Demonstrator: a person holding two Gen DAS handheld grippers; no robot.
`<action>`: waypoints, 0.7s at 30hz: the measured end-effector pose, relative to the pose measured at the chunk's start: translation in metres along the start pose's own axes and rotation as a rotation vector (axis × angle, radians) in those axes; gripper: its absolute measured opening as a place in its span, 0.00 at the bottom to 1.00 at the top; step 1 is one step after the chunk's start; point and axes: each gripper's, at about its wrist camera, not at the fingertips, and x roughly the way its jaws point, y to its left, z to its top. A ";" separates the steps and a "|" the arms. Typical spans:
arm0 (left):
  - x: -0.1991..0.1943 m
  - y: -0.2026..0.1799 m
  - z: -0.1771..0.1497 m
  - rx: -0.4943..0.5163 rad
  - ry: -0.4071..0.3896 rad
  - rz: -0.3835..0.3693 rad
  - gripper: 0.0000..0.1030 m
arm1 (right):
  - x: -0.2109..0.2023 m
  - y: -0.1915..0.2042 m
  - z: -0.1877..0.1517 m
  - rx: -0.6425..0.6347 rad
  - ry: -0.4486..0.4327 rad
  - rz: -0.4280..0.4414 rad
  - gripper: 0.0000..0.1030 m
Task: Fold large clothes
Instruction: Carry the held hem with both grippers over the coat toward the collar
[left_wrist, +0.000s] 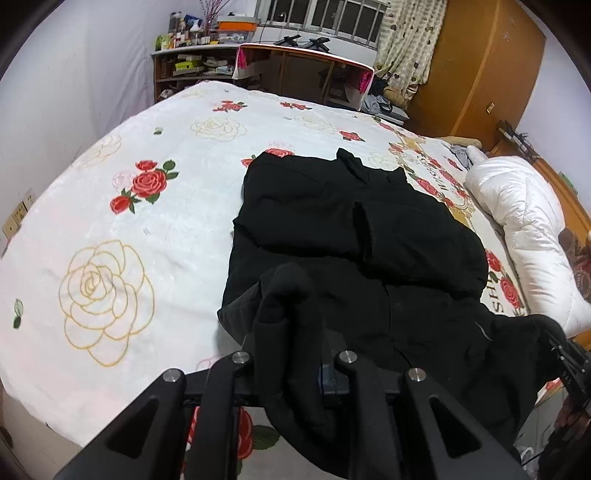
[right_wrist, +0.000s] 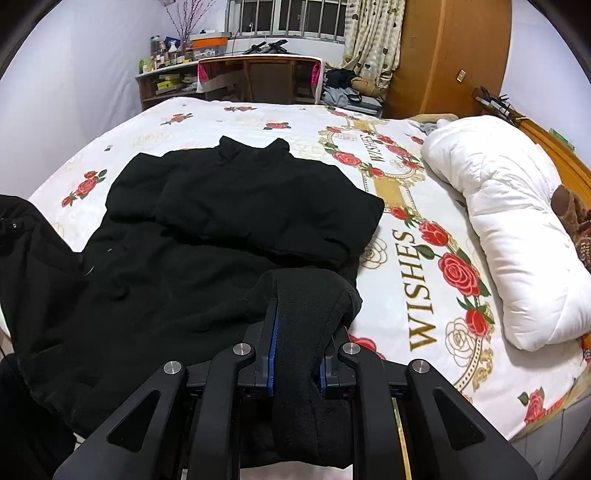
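left claw (left_wrist: 295, 332): clamped tight on a bunch of the garment's near hem, left corner, fabric draped over the fingers.
black garment (left_wrist: 354, 236): lies on the bed (left_wrist: 110, 206), collar at the far end; sleeves look folded in over the chest, lower body flat, hem lifted off the mattress at both near corners.
right claw (right_wrist: 295, 339): jaws narrow, pinching the right hem corner between blue pads (right_wrist: 273, 354).
progress: judged roughly midway. Sleeves in; bottom-to-top fold looks to be starting. Left: carry hem to collar, lay flat, possibly one more fold.
white duvet (right_wrist: 498, 221): bundled on the bed's right side, clear of the garment.
readable text: "WISHES" in gold on the bedspread (right_wrist: 421, 291), repeated smaller further back; no label legible on the garment.
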 end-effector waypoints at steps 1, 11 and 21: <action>0.001 0.001 -0.001 0.000 0.003 -0.006 0.15 | 0.000 0.001 0.000 0.001 0.003 -0.001 0.15; 0.017 -0.002 -0.002 0.100 0.034 -0.097 0.16 | 0.005 0.011 -0.012 0.047 0.028 -0.061 0.16; 0.021 0.018 0.016 0.037 0.035 -0.162 0.16 | 0.001 0.031 0.023 0.055 0.009 -0.091 0.16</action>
